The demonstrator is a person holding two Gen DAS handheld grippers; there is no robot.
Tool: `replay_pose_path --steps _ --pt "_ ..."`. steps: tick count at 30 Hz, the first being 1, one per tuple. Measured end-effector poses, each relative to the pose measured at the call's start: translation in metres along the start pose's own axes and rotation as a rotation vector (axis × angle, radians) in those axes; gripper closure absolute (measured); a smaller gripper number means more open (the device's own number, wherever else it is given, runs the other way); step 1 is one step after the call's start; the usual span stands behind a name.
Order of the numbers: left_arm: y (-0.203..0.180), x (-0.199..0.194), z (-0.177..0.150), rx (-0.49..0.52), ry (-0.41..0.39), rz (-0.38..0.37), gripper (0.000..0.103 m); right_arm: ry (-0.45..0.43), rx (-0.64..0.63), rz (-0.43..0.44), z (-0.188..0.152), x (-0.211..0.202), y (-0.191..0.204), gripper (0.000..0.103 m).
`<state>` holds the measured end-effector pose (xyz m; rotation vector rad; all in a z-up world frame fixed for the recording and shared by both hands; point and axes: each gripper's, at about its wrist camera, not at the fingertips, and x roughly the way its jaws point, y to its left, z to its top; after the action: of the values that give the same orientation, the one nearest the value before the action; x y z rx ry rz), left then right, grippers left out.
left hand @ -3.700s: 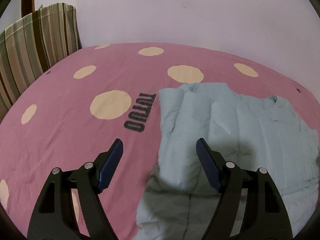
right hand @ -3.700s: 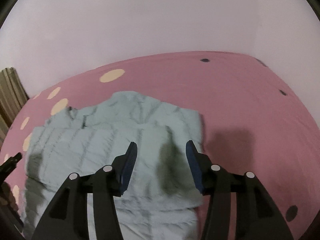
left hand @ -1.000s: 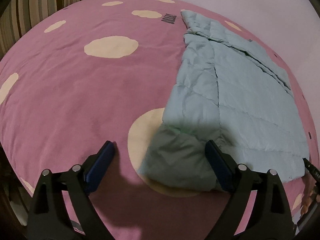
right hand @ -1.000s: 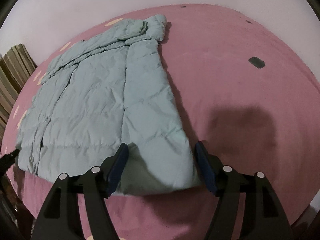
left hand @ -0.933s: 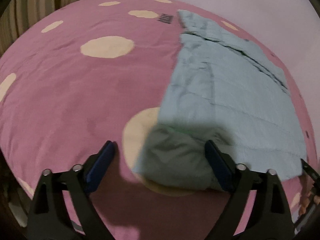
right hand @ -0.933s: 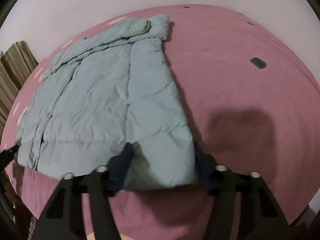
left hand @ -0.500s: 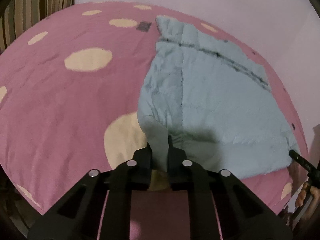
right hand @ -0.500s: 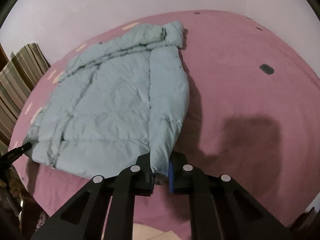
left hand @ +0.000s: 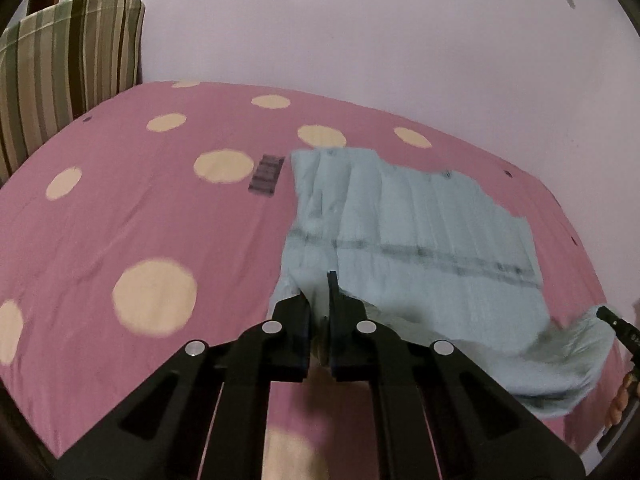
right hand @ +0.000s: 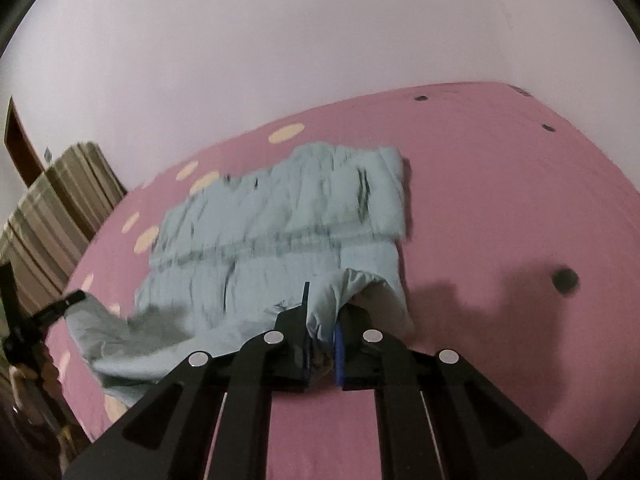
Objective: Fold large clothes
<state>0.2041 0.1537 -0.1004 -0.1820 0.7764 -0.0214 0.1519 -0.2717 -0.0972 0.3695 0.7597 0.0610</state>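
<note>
A light blue quilted jacket [left hand: 416, 232] lies on a pink bed with cream dots [left hand: 140, 220]. My left gripper [left hand: 319, 312] is shut on the jacket's near left hem corner and holds it above the bed. My right gripper [right hand: 322, 328] is shut on the near right hem corner of the jacket [right hand: 280, 220]. The near hem hangs lifted between the two grippers, over the rest of the jacket. The right gripper's tip shows at the right edge of the left wrist view [left hand: 618, 326]; the left gripper shows at the left edge of the right wrist view [right hand: 60, 306].
A striped cushion [left hand: 68, 60] stands at the bed's far left corner against a pale wall [left hand: 360, 32]. It also shows in the right wrist view [right hand: 56, 216]. The pink bed [right hand: 500, 200] stretches to the right of the jacket. A dark printed label [left hand: 266, 174] is on the bedcover.
Both grippers closed on the jacket's near hem corners, then lifted them and carried them forward over the jacket. The near hem now hangs off the bed.
</note>
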Motion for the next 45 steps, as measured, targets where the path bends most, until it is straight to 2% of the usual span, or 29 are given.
replay_pose_path --steps 5,10,15,18,23,24,25,26,27,28,29,31,32,36,40,45 --pt "-0.007 0.063 0.041 -0.011 0.023 0.051 0.097 0.026 0.048 -0.015 0.045 0.06 -0.008 0.095" --pt "-0.013 0.128 0.065 0.011 0.061 0.1 0.097 0.07 0.062 -0.052 0.062 0.114 -0.019 0.095" --pt "-0.016 0.178 0.064 0.043 0.113 0.138 0.097 0.138 0.069 -0.083 0.061 0.164 -0.033 0.095" --pt "-0.015 0.196 0.057 0.051 0.134 0.15 0.097 0.159 0.067 -0.084 0.057 0.18 -0.037 0.095" --pt "-0.021 0.202 0.052 0.093 0.126 0.172 0.095 0.147 0.044 -0.09 0.055 0.177 -0.032 0.093" --pt "-0.021 0.198 0.053 0.096 0.118 0.172 0.093 0.142 0.04 -0.087 0.057 0.173 -0.032 0.093" --pt "-0.021 0.193 0.055 0.093 0.112 0.16 0.084 0.137 0.037 -0.084 0.057 0.169 -0.032 0.092" --pt "-0.021 0.189 0.056 0.089 0.104 0.147 0.07 0.13 0.035 -0.078 0.059 0.164 -0.033 0.085" --pt "-0.021 0.179 0.058 0.085 0.081 0.135 0.062 0.118 0.04 -0.063 0.061 0.157 -0.033 0.079" --pt "-0.02 0.171 0.06 0.082 0.058 0.137 0.04 0.094 0.051 -0.045 0.062 0.146 -0.035 0.063" --pt "-0.019 0.163 0.062 0.08 0.031 0.142 0.03 0.067 0.058 -0.039 0.064 0.137 -0.036 0.045" --pt "-0.015 0.144 0.066 0.076 -0.016 0.124 0.027 0.017 0.065 -0.029 0.067 0.119 -0.038 0.034" --pt "-0.012 0.138 0.067 0.074 -0.021 0.117 0.022 0.005 0.062 -0.022 0.068 0.11 -0.039 0.034" --pt "0.004 0.123 0.064 0.073 -0.032 0.102 0.021 0.023 0.002 -0.026 0.066 0.104 -0.038 0.034" --pt "0.018 0.135 0.055 0.07 0.03 0.089 0.021 0.052 -0.078 -0.051 0.063 0.118 -0.032 0.034" --pt "0.017 0.16 0.06 0.096 0.079 0.066 0.021 0.102 -0.114 -0.05 0.071 0.151 -0.029 0.034"
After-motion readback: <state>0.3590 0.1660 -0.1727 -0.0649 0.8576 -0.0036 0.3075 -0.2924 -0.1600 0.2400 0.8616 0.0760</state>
